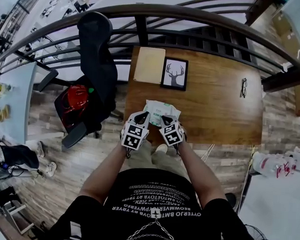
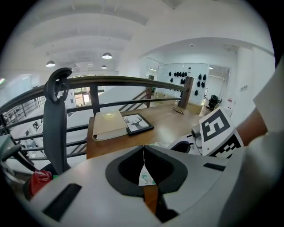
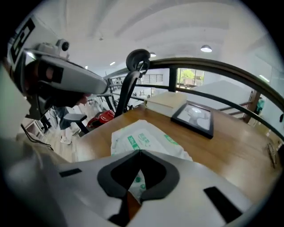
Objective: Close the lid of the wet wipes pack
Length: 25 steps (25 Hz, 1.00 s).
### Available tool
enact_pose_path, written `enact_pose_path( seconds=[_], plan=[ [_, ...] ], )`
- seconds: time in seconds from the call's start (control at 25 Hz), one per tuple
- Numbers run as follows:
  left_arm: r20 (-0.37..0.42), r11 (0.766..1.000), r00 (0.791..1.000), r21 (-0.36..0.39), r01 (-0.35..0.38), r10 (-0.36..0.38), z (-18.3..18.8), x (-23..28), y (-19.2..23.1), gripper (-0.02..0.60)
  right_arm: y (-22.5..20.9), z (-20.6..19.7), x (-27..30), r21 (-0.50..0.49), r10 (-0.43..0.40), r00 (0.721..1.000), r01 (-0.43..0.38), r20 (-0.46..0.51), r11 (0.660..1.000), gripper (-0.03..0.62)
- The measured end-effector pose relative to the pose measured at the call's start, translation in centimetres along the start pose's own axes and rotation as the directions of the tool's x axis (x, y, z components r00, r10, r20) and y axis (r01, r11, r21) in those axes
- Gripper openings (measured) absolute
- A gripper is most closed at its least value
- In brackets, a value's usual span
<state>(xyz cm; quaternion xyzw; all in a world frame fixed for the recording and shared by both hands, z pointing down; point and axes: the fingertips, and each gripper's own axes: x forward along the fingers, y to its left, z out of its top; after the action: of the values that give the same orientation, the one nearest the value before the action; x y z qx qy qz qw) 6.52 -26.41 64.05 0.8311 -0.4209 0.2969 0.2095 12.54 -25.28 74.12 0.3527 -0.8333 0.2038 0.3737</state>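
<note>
Wipes pack [image 1: 161, 111] flat on table [image 1: 219, 114], at near edge, in front of person. Left gripper [image 2: 143, 150] fully closed, tips meeting, nothing pinched, over pack's near left part. Right gripper [image 3: 140, 153] also closed tight and empty, over pack's near right part. Contact with pack unclear. Grippers side by side. Book [image 1: 149, 65] and deer picture [image 1: 174, 73] at far edge, apart from pack.
</note>
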Motion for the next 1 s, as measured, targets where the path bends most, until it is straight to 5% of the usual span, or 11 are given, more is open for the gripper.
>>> enact_pose_path(
  seconds=[0.52,0.76,1.0],
  plan=[
    [0.007,1.0,1.0,-0.01,-0.024,0.025,-0.1,-1.2,0.8,0.028,1.1,0.4,0.4,0.053,0.042,0.997,-0.046,0.058,0.998,0.018],
    [0.162,0.997,0.985,0.034,-0.071,0.064,5.3,-4.3,0.6,0.028,-1.0,4.2,-5.7,0.117,-0.021,0.964,-0.011,0.263,0.993,0.017],
    [0.337,0.991,0.935,0.025,-0.13,0.114,10.4,-9.1,0.2,0.028,-3.5,8.1,-13.1,0.131,-0.106,0.914,0.059,0.391,0.99,0.015]
  ],
)
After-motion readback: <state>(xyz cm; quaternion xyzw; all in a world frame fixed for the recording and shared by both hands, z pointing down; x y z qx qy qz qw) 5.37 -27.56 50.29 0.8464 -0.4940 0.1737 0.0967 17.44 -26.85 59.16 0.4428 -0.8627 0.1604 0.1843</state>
